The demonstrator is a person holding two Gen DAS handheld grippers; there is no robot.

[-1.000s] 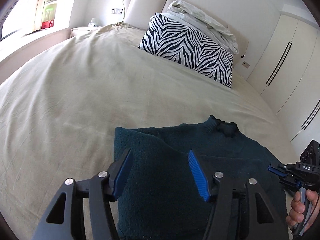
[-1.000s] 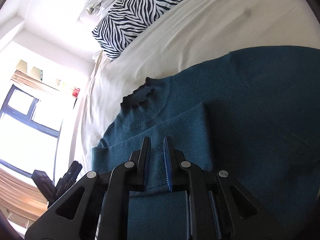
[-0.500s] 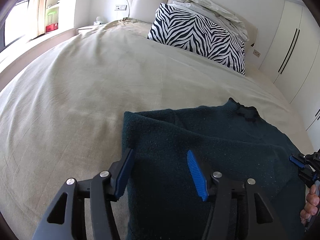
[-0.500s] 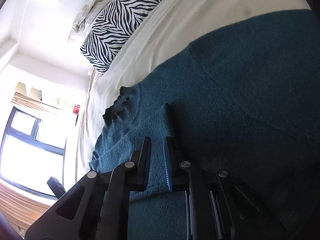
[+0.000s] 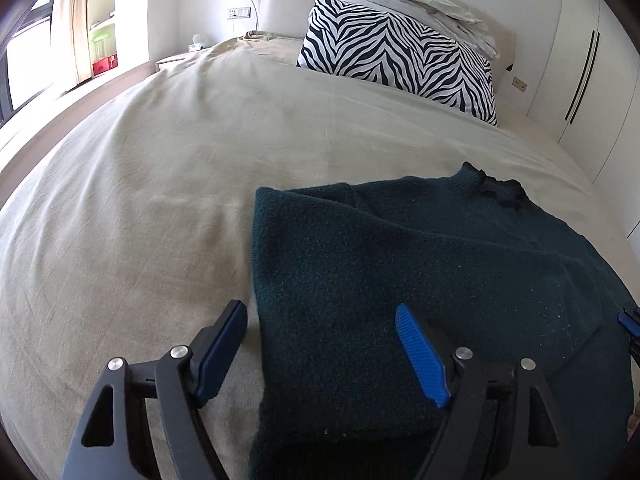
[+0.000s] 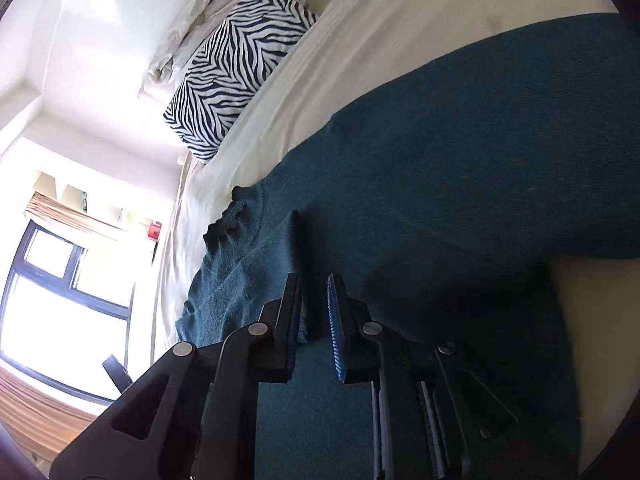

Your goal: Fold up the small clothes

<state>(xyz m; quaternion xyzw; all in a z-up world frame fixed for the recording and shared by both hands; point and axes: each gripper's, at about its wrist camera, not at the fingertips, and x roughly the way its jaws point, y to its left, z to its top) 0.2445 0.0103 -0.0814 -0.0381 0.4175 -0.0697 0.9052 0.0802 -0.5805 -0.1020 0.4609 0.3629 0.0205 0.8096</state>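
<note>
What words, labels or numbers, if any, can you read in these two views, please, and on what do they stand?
None can be read in either view.
The red box on the shelf by the window may carry print, but it is too small and blurred to read.
The sweater and zebra pillow show no label.

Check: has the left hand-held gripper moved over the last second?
Yes. Left hand-held gripper shifted left: the sweater's left edge now sits between its fingers, off the bedsheet.
</note>
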